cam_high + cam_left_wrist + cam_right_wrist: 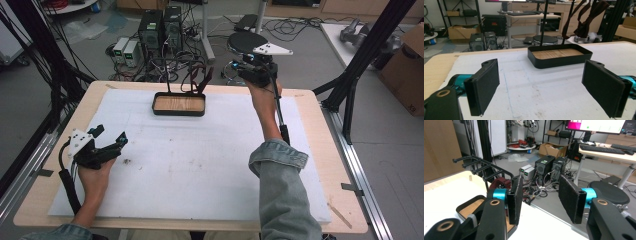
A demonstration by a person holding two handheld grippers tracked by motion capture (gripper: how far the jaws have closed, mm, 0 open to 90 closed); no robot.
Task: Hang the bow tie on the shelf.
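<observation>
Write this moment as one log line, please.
left gripper: open, low over white mat | right gripper: open, raised past table's far edge | black tray: empty

a black tray (178, 111) with a wooden floor sits on the white mat (200, 165), computer towers (161, 27) behind.

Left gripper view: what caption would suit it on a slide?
Open left gripper low over the white mat, facing a black wood-floored tray with dark red cloth hanging above.
</observation>
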